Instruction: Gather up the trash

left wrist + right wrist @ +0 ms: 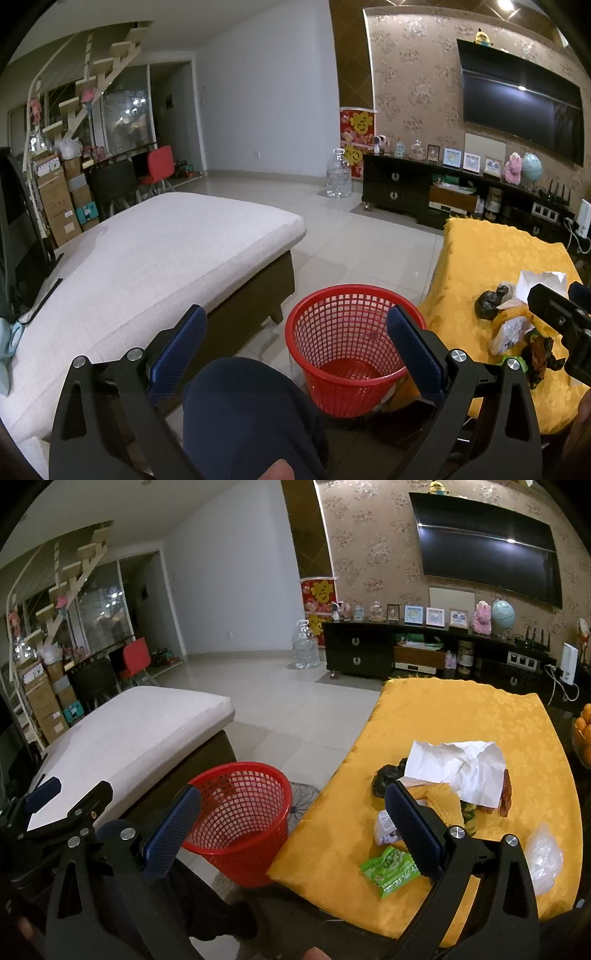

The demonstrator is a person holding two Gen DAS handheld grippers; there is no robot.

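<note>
A red mesh trash basket (345, 343) (243, 816) stands on the floor between a white ottoman and a table with a yellow cloth (480, 723). Trash lies on the cloth: white crumpled paper (461, 764), a black bag (388, 777), a green wrapper (389, 871), a small white packet (384, 825) and clear plastic (543, 856). My left gripper (295, 339) is open and empty, above the person's knee, facing the basket. My right gripper (291, 823) is open and empty, over the table's near left edge, its right finger beside the trash.
A white cushioned ottoman (147, 258) is left of the basket. A black TV cabinet (406, 653) with ornaments lines the far wall under a TV. A large water bottle (304, 644) stands on the tiled floor. Oranges (583, 727) sit at the right edge.
</note>
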